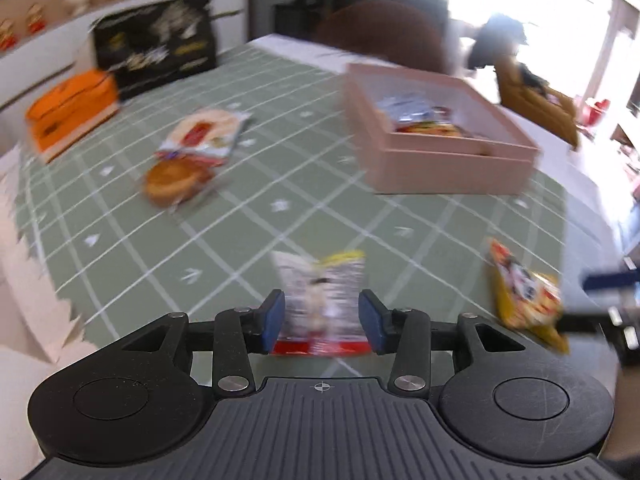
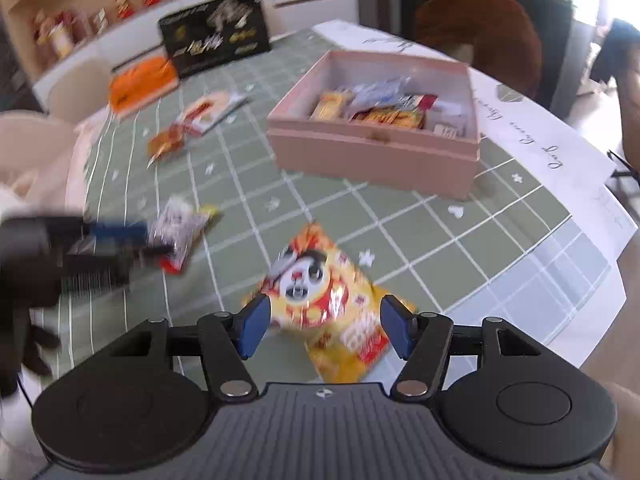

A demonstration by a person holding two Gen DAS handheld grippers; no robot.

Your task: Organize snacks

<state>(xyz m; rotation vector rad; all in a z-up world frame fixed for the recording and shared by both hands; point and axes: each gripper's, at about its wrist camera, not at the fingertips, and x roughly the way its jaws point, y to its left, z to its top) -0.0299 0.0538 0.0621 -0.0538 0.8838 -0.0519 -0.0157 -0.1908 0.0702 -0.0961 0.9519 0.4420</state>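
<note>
My left gripper (image 1: pixel 322 320) is shut on a silver-white snack packet (image 1: pixel 320 284) with a red bottom edge, its blue pads pressing both sides. The right wrist view shows that left gripper (image 2: pixel 132 236) at the left, holding the silver-white packet (image 2: pixel 180 232) above the cloth. My right gripper (image 2: pixel 326 328) is shut on a yellow panda snack bag (image 2: pixel 320 292). In the left wrist view, the yellow bag (image 1: pixel 524 296) hangs from the right gripper (image 1: pixel 600 300) at the right edge. An open pink box (image 1: pixel 440 168) (image 2: pixel 372 156) with several snacks inside stands farther back on the table.
A green checked tablecloth (image 2: pixel 420 240) covers the table. A bun packet (image 1: pixel 176 180) and a red-white packet (image 1: pixel 208 132) lie at the left. An orange box (image 2: pixel 142 84) and a black box (image 2: pixel 216 40) stand at the far edge. A brown chair (image 2: pixel 480 28) is behind.
</note>
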